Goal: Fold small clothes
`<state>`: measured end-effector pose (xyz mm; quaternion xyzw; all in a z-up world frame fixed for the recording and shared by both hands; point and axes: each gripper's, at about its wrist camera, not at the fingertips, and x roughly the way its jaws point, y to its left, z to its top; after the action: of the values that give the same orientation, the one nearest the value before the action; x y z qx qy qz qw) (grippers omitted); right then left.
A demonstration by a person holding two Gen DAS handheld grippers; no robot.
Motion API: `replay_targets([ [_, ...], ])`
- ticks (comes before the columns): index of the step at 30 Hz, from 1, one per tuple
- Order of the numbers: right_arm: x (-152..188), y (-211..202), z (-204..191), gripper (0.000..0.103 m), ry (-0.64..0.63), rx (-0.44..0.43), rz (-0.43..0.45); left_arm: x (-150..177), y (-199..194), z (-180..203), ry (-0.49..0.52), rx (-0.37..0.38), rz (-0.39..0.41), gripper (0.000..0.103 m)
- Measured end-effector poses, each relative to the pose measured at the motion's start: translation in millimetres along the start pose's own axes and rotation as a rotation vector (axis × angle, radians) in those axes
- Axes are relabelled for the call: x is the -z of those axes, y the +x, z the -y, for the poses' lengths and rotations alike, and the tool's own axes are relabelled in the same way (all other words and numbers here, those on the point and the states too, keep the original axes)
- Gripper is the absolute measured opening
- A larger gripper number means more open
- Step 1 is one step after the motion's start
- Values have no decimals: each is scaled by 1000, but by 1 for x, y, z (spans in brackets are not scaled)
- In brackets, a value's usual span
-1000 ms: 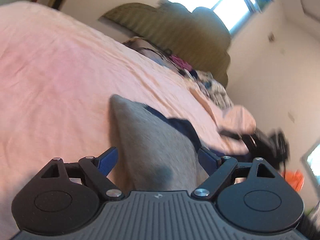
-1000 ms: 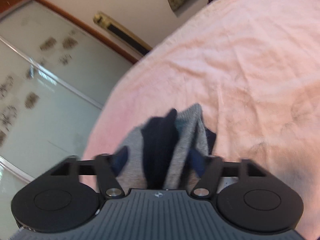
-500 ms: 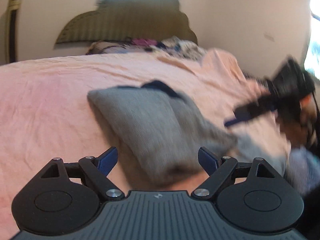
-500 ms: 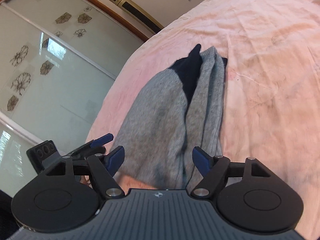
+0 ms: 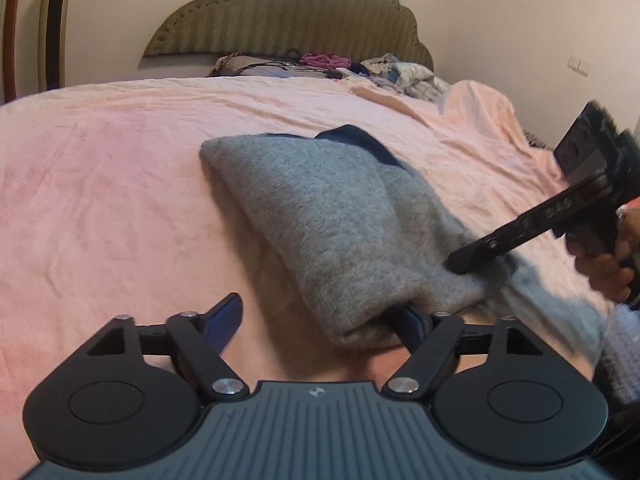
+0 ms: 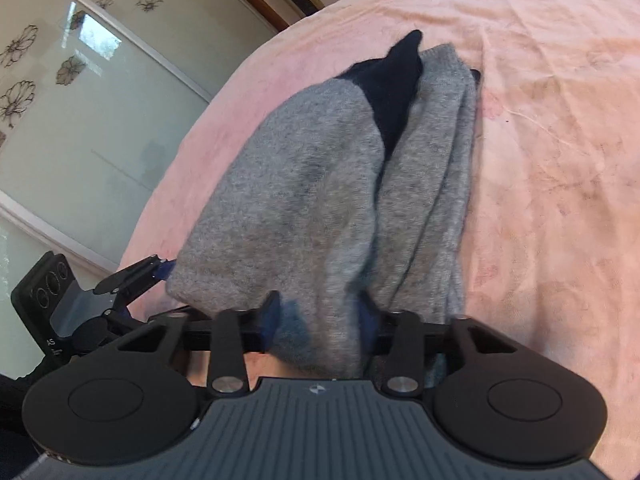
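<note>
the grey sock [image 5: 320, 216] with its navy heel lies on the pink blanket [image 5: 100, 184]. the right gripper [image 6: 320, 320] pinches its near end; the left gripper [image 5: 316, 320] is wide open, 1 finger under the cuff. lift both ends level so the fold lands square.

Two hand-held grippers, left [image 5: 316, 318] and right [image 6: 320, 316], one grey garment [image 5: 332, 216], one bed [image 5: 100, 184] and one headboard [image 5: 288, 12] are counted.

Right gripper [image 6: 320, 316] fingers were spread half a second ago, now closed in on the near edge of the grey knitted garment with navy trim [image 6: 320, 184]. Left gripper [image 5: 320, 320] shifted left; garment now covers its right finger only.
</note>
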<state>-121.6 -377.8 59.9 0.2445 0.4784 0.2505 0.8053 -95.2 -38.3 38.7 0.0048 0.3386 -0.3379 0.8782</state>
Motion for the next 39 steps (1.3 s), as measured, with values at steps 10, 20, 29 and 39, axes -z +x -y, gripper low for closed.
replay_targets([
  [10,-5,-10,-7,13,-50,49,-18,3,-1,1,-19,3,6,13],
  [20,4,-35,30,9,72,97,56,6,-7,0,22,125,-95,17],
  [29,-37,-28,7,59,28,-21,171,-21,-28,13,114,194,7,53],
  [39,-46,19,-5,11,-122,79,11,1,-7,22,180,71,-49,54],
])
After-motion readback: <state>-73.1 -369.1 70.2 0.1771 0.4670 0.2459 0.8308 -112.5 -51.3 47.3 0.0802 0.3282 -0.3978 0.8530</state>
